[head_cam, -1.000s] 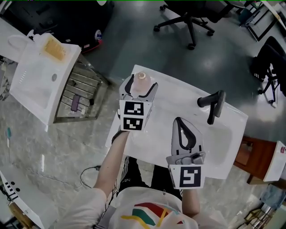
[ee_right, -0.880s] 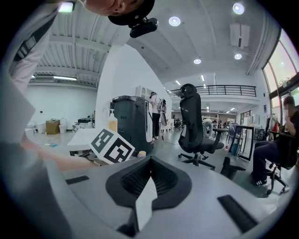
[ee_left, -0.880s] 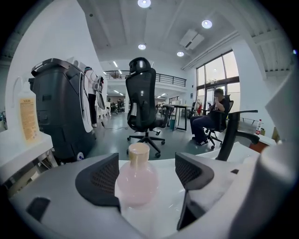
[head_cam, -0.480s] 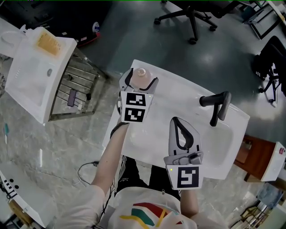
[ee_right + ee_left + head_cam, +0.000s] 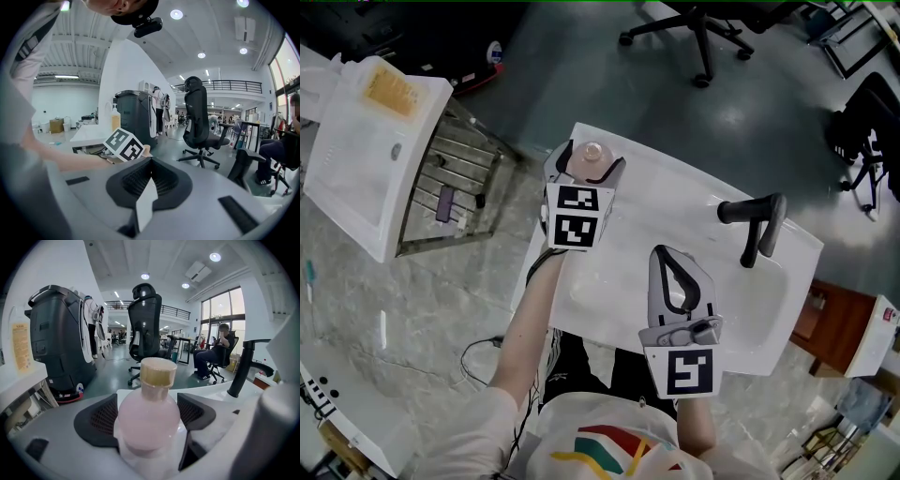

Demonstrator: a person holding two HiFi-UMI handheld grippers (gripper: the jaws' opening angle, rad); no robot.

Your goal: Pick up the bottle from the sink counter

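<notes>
Bottle point(image 5: 149, 420), pink with a tan cap, is seen upright at the far left corner of the white tabletop point(image 5: 675, 202), between the jaws of the left claw point(image 5: 590, 164). These jaws are held wide, one pad at each side of the round body. No firm press of the pads on it can be made out. The right claw point(image 5: 149, 178) is closed with nothing in it. It is held over the near edge of the tabletop, well apart from the bottle.

A basin point(image 5: 750, 300) is sunk in the tabletop, and a black faucet point(image 5: 757, 225) rises at its far right side. The room is a large office hall with a dark glossy floor point(image 5: 581, 75) and round lamps in the ceiling.

A black chair point(image 5: 698, 33) is placed beyond the tabletop. To the left a white unit point(image 5: 366, 159) is found, with a wire rack point(image 5: 455, 183) beside it. In the left gripper view a dark machine point(image 5: 56, 333) is seen at the left and a seated person point(image 5: 215, 355) far behind at the right.

Compared with one second before, the bottle is at the same corner and the left claw is round it as before. The right claw is likewise closed at the near edge. Only the whole scene is shifted a little in the head view.
</notes>
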